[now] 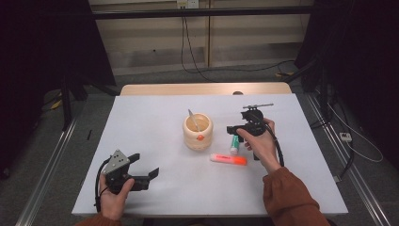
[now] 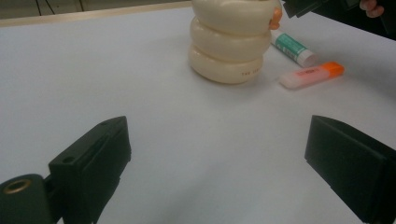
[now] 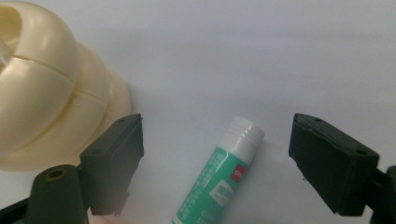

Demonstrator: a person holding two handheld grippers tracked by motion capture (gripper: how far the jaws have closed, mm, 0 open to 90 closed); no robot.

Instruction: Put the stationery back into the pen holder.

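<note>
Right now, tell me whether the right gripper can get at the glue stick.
Probably yes. The right gripper is open, with the glue stick lying between its jaws; the cream pot sits close beside one jaw.

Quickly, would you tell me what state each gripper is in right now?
Left gripper: open, holding nothing, resting over bare table.
Right gripper: open, jaws either side of the green glue stick, not gripping it.

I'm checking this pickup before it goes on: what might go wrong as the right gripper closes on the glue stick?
The glue stick lies slanted between the open right gripper, so the round tube may roll or twist out. One jaw stands close beside the cream holder and might nudge it. The orange highlighter lies nearby and may get bumped.
</note>
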